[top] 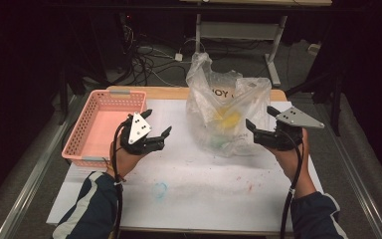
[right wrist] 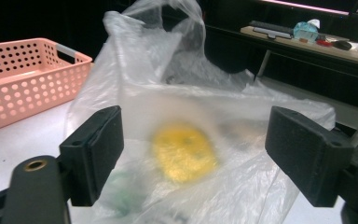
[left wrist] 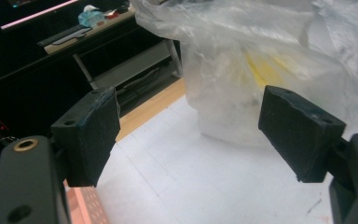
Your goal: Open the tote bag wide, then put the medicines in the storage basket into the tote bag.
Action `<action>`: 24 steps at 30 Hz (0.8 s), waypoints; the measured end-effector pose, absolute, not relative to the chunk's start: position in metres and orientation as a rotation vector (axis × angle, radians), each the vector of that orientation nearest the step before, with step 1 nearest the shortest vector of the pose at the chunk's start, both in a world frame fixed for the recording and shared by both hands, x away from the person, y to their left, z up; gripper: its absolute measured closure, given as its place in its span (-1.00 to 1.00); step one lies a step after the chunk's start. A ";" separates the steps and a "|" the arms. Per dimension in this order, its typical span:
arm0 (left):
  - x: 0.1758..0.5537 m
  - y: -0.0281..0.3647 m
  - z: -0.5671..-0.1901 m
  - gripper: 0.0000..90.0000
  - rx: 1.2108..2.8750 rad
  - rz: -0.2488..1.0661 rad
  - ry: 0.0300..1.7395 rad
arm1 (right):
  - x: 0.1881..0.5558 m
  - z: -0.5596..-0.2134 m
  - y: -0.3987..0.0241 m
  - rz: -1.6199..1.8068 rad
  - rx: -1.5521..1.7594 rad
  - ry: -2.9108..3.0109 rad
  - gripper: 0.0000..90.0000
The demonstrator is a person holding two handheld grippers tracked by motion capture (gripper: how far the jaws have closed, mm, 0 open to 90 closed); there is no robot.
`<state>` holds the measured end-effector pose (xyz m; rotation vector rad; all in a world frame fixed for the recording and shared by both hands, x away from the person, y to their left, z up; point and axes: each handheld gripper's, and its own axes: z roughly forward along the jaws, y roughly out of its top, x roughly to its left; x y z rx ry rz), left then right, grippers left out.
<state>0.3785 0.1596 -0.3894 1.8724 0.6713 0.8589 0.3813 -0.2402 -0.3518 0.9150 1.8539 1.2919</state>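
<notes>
High view, plastic bag upright, mouth upward, yellow thing inside, blurred

Clear plastic bag: contents show through the film as soft blurs. 1 yellow object in right gripper view, kind cannot be told. Greenish patch low in bag, unidentifiable. Dark print on bag partly lost in folds, unreadable. Bag top cut off by upper edge in left gripper view. Pink basket cut off at left edge in right gripper view.
</notes>
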 end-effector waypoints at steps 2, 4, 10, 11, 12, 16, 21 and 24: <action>0.377 0.162 -0.389 -0.63 1.879 0.850 0.660 | 0.379 -0.351 -0.242 1.303 0.904 1.850 -0.57; 0.376 0.165 -0.388 -0.63 1.875 0.857 0.661 | 0.376 -0.352 -0.242 1.304 0.893 1.856 -0.59; 0.368 0.168 -0.387 -0.63 1.889 0.860 0.643 | 0.367 -0.357 -0.240 1.285 0.864 1.875 -0.60; 0.367 0.168 -0.387 -0.63 1.894 0.865 0.641 | 0.366 -0.358 -0.240 1.280 0.864 1.880 -0.61; 0.366 0.169 -0.386 -0.63 1.897 0.865 0.640 | 0.365 -0.360 -0.240 1.279 0.861 1.886 -0.61; 0.361 0.171 -0.385 -0.63 1.901 0.862 0.634 | 0.359 -0.363 -0.239 1.268 0.849 1.899 -0.61; 0.356 0.175 -0.385 -0.63 1.898 0.868 0.636 | 0.356 -0.364 -0.238 1.269 0.836 1.902 -0.62; 0.353 0.177 -0.385 -0.63 1.902 0.876 0.633 | 0.353 -0.366 -0.237 1.273 0.829 1.906 -0.61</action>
